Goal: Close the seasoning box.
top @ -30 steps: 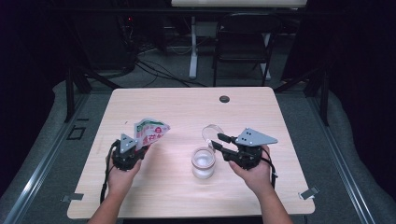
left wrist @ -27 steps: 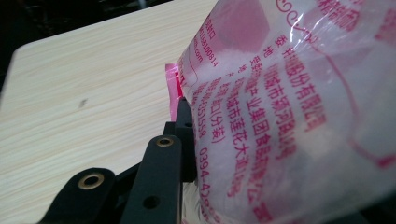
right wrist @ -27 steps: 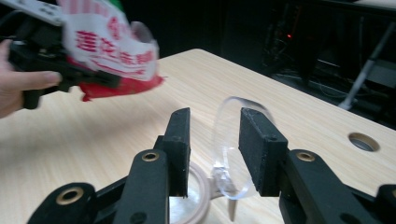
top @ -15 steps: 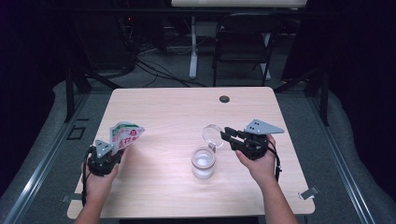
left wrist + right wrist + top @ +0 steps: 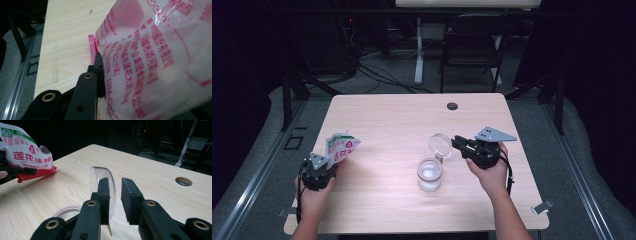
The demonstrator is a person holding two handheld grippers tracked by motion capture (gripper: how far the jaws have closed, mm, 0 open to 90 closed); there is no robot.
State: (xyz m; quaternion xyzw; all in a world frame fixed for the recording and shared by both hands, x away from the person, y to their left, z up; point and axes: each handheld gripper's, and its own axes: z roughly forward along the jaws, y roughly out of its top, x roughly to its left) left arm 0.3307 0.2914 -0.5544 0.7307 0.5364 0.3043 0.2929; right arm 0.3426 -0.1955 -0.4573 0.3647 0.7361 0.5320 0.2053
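A pink-and-white printed plastic bag [image 5: 342, 146] is held up at the table's front left, and my left gripper [image 5: 331, 159] is shut on its lower end. In the left gripper view the bag [image 5: 160, 57] covers most of the picture, with one black finger [image 5: 98, 75] pressed to its side. A small glass jar [image 5: 430, 175] stands at mid-front, its clear round lid [image 5: 440, 144] tipped upright. My right gripper [image 5: 457, 141] is level at the lid. Its jaws have just been closing, and the lid's edge [image 5: 96, 176] stands between them with a gap beside the right pad.
The light wooden table [image 5: 402, 120] has a dark round cable hole [image 5: 452, 106] at the far middle. A black chair [image 5: 472, 45] and cables sit behind the table on a dark floor. A metal clip [image 5: 542, 206] sticks out at the front right corner.
My left hand has carried the bag leftward and nearer the front edge. The right gripper's jaws have narrowed around the upright lid and shifted slightly away from the jar.
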